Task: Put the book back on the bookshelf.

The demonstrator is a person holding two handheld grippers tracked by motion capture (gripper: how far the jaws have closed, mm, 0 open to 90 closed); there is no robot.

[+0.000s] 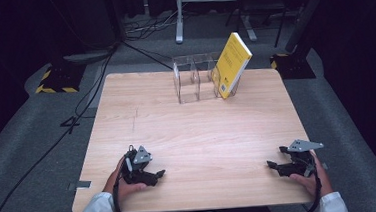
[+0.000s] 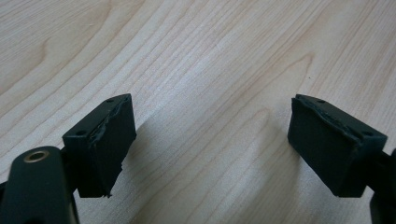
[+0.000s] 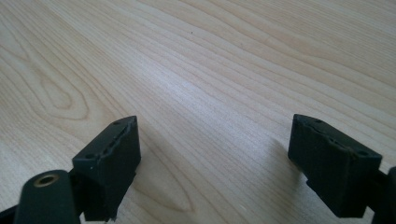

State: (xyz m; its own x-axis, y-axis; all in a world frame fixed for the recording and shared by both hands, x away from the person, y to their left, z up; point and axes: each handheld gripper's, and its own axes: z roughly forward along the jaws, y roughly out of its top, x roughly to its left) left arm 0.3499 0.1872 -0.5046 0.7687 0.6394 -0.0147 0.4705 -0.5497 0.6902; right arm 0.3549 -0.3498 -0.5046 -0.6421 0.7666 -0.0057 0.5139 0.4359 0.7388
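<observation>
Resting low on the wooden table (image 1: 198, 135) with jaws spread wide and empty, the left gripper (image 1: 153, 177) and right gripper (image 1: 275, 166) sit well short of the yellow book (image 1: 231, 64) leaning in the clear rack (image 1: 194, 80) far ahead, so any reach should approach its free edge squarely

A recording lab or studio is indicated: a pale wooden table (image 1: 203, 135) is set on grey carpet (image 1: 24, 162), ringed by dark curtained surroundings. Black cables (image 1: 83, 101) are trailed across the floor, stand bases are marked with yellow-black hazard tape (image 1: 57, 87), and a metal frame leg (image 1: 178, 16) is seen behind.
</observation>
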